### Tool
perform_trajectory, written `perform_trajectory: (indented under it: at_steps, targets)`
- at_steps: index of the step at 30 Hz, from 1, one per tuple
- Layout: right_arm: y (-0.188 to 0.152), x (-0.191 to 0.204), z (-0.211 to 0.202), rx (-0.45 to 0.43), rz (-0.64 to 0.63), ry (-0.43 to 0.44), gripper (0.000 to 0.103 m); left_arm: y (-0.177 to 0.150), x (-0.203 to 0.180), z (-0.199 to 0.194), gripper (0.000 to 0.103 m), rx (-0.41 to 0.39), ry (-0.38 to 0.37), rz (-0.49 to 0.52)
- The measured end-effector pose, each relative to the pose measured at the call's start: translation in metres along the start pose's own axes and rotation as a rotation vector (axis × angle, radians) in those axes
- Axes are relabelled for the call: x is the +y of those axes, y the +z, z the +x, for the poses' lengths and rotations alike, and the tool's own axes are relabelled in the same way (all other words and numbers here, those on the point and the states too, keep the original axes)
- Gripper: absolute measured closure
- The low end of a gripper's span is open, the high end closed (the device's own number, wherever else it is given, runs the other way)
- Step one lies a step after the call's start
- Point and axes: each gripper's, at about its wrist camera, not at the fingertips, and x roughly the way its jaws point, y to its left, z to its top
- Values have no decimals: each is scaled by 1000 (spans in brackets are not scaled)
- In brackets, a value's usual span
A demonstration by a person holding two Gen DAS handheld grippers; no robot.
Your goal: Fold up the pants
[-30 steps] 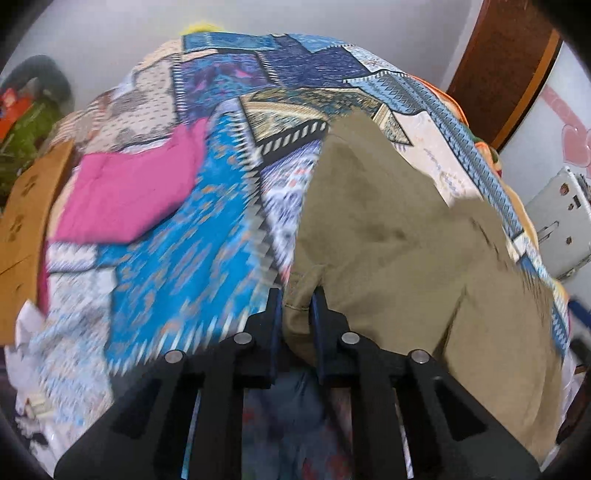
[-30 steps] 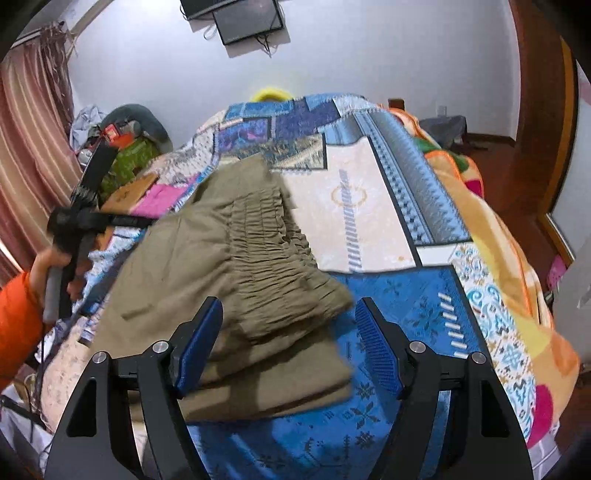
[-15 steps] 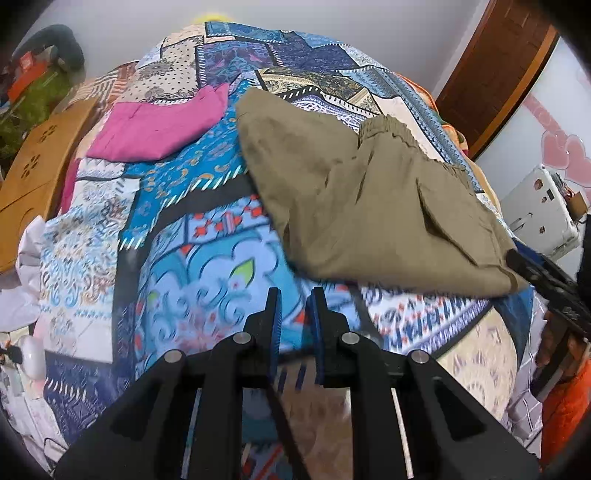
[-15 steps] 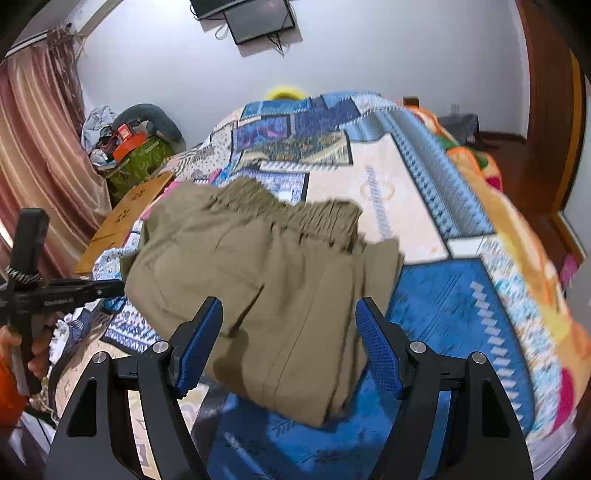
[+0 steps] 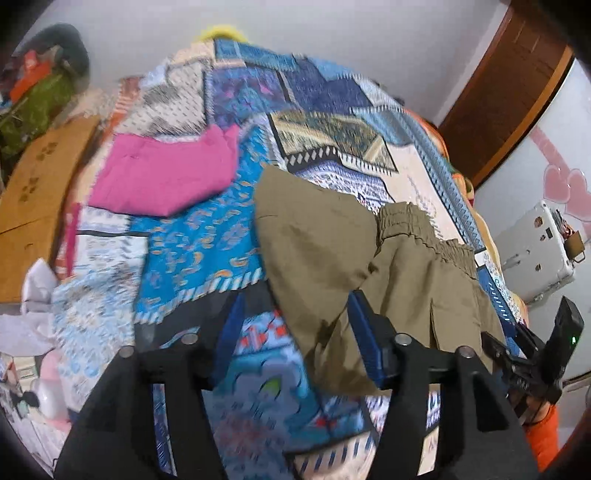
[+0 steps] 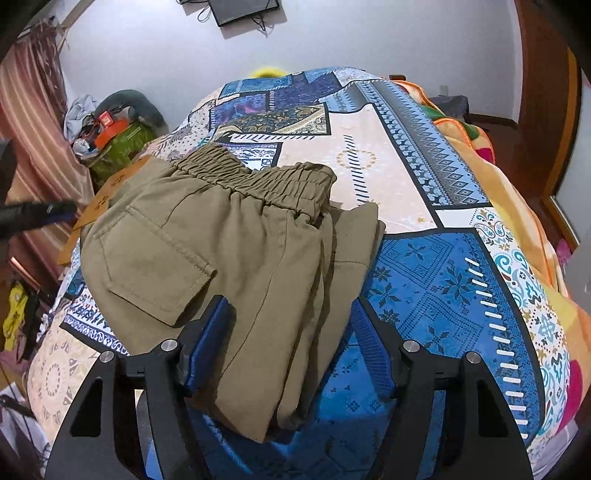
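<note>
Item: one pair of olive pants, folded into a compact stack on a patchwork bedspread. The elastic waistband lies at the far end from the right gripper; the patch pocket faces up, and layered leg edges show at the near end. This reads as a late stage of folding, with the bundle probably laid flat so that it can be squared off or taken up.

Right gripper: jaws apart, straddling the near end of the stack. The left pad appears to rest against the cloth; the right pad stands clear of it (no clamp is visible). The placement suggests readiness to pinch the layered edge.

Left gripper: jaws have just been opening and now stand apart. Nothing is gripped, though the near corner of the pants shows between the pads from this view (whether it touches them cannot be told, as the picture is blurred).

Count: pants, one; grippers, two, each seen at the edge of the other's view; pink garment, one, well beyond and to the left of the left gripper; bedspread, one; wall-mounted screen, one, far ahead of the right gripper.
</note>
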Motion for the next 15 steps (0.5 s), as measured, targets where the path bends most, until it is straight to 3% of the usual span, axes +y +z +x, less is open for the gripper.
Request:
perform_trajectory:
  at_steps: [6,11,14,15]
  targets:
    - [-2,-3,-1,3,20,24,38,1,8,59,44,169,56,-16]
    - [-3,-2,0,2,9,27,38,-21,29,39,43,122,117,23]
    - [-1,-1,2,0,-6,25,38,-34,49,33,42,136,128,-10]
    - [0,-1,3,-1,-10,23,38,-38,55,30,43,139,162,-21]
